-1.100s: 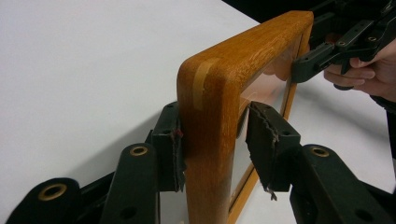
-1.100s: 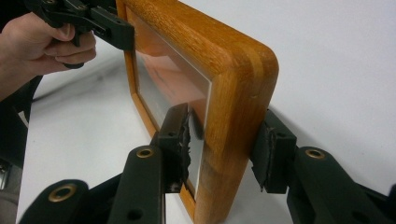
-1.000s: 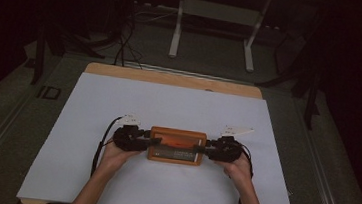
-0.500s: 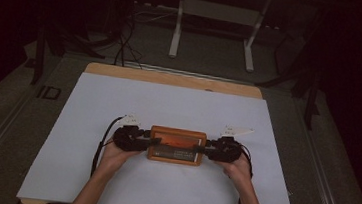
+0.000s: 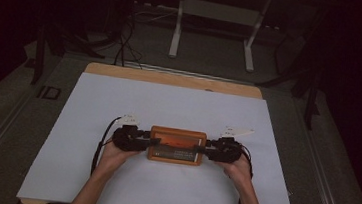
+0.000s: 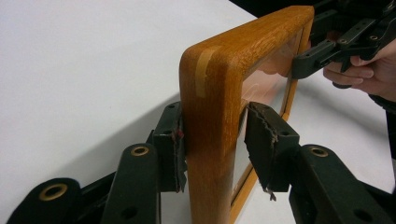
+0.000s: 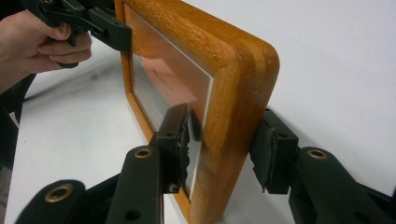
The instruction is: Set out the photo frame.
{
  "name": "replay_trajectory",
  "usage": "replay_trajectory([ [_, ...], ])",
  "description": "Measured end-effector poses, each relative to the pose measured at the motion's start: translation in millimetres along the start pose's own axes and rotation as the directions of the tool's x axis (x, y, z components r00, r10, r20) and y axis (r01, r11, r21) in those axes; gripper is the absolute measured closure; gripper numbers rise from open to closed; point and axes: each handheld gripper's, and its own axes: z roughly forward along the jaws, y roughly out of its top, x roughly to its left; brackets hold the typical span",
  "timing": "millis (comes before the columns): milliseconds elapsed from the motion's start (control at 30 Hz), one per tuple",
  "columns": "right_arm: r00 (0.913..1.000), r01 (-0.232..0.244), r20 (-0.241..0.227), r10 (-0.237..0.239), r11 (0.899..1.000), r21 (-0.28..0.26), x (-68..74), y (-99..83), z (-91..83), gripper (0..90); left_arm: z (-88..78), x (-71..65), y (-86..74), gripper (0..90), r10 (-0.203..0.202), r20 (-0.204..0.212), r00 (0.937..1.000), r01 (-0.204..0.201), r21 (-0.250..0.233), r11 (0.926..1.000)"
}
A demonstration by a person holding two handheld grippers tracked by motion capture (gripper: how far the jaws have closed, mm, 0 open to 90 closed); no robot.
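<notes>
A wooden picture frame [image 5: 177, 145], honey-orange with rounded corners and a glossy glazed front over an orange picture, stands on edge on the smooth white table cover [image 5: 168, 106], a little toward six o'clock of its centre; its long axis runs from nine to three o'clock, its glazed front toward six o'clock; the left gripper [image 5: 151, 141], black with frayed pads, straddles the frame's nine o'clock end, one pad touching, the other just clear; the right gripper [image 5: 203, 148] brackets the three o'clock end, jaws just opening, small gaps showing.
</notes>
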Motion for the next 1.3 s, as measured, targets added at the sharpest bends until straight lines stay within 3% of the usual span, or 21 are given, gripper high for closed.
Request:
replay_trajectory([
  [367, 0.9999, -0.002, 0.015, 0.002, 1.0, -0.012, -0.9, 1.7, -7.6, 52.1, -6.1, 2.4, 0.8, 55.8, -0.002, -0.003, 1.0, 0.002, -0.007, 1.0],
  [933, 0.9947, 0.073, 0.067, -0.078, 0.995, 0.072, 6.7, 7.2, -18.2, 53.5, -27.0, 2.7, 7.5, 54.5, 0.009, -0.062, 0.9981, -0.008, 0.003, 1.0],
  [1100, 0.9934, 0.077, 0.079, -0.083, 0.994, 0.08, 5.1, 8.1, -26.1, 54.0, -31.5, -0.5, 10.5, 54.4, 0.05, -0.094, 0.9943, -0.047, 0.03, 0.9984],
  [1300, 0.9911, 0.079, 0.099, -0.089, 0.992, 0.099, 2.7, 8.3, -34.3, 54.4, -37.9, -0.3, 11.7, 54.3, 0.065, -0.111, 0.9917, -0.061, 0.036, 0.9975],
])
